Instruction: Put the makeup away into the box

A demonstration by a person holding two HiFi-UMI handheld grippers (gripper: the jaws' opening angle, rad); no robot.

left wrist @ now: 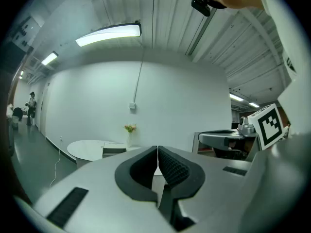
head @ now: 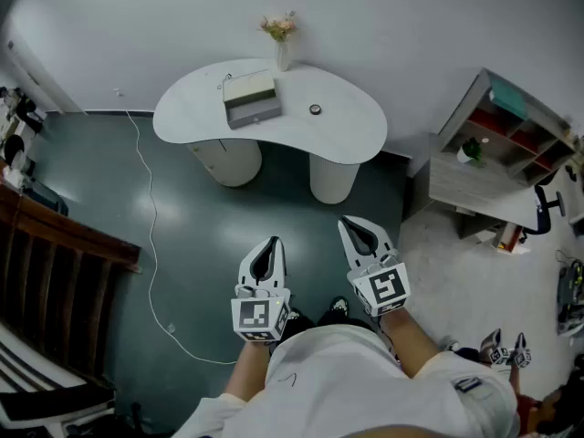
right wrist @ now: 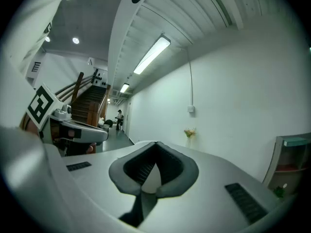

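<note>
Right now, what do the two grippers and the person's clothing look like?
The left gripper and right gripper are pale grey shells, their jaws lined with black ridged pads. Each carries a white cube with black square markers. The person wears a white top.

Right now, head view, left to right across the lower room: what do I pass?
wooden railing → white cable → left gripper → right gripper → shelf unit

Person in white, a gripper in each hand
White short-sleeved shirt [head: 339, 372]; left gripper [head: 271, 243] and right gripper [head: 350, 225] white-shelled, with black ribbed pads [left wrist: 171, 168] and a black-and-white square-marker cube [head: 260, 318] each.
</note>
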